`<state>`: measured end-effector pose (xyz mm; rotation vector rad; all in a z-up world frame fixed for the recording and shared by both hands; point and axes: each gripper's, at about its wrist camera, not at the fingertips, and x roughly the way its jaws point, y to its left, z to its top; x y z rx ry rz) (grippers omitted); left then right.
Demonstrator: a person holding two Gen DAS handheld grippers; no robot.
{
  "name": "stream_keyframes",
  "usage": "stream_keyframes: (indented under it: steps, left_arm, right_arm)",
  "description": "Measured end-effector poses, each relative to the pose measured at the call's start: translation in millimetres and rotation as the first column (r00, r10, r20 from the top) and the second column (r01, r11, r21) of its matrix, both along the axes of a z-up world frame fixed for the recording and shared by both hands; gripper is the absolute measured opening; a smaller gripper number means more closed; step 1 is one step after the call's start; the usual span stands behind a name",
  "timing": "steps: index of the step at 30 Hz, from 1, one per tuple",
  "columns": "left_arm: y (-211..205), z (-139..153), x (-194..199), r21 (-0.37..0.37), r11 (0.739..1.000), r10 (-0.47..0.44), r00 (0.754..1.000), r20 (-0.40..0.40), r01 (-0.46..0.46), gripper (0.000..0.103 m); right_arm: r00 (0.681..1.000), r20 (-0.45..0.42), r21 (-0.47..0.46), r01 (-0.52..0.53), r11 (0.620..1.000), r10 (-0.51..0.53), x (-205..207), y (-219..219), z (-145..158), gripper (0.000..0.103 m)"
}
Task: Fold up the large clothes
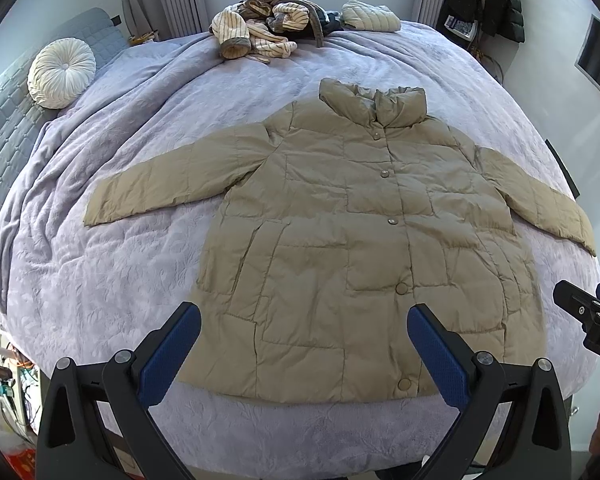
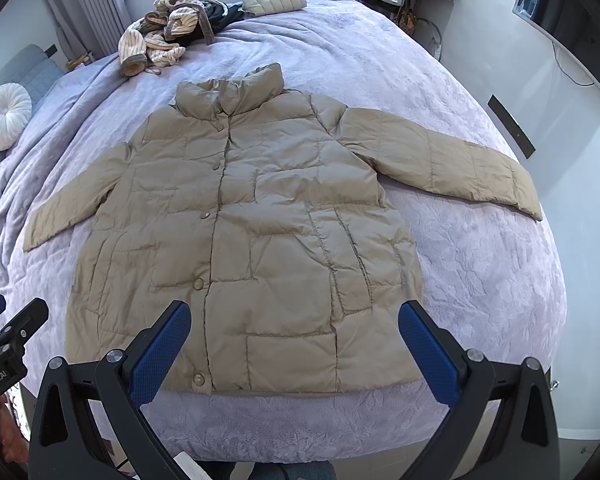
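Through the left wrist camera we see our left tongs (image 1: pixel 304 328) spread wide, holding nothing, above the hem of the khaki quilted puffer jacket (image 1: pixel 340 240). It lies flat, buttoned, sleeves out, near the foot edge of the lavender-covered bed (image 1: pixel 100 280). A striped cream garment pile (image 1: pixel 256 20) sits at the far edge.

Through the right wrist camera, our right tongs (image 2: pixel 294 328) likewise gape empty over the jacket's hem (image 2: pixel 260 220).
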<state>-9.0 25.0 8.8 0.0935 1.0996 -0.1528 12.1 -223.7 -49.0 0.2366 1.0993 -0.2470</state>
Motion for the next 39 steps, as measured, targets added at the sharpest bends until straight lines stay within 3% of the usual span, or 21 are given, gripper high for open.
stream_keyframes:
  steps: [39]
  left_arm:
    - [2.9,0.5,8.1,0.005,1.000,0.005,1.000,-0.005,-0.005,0.103]
  right_arm:
    - [1.000,-0.016,0.010,0.011,1.000,-0.011,3.2,-1.9,-5.3,0.103]
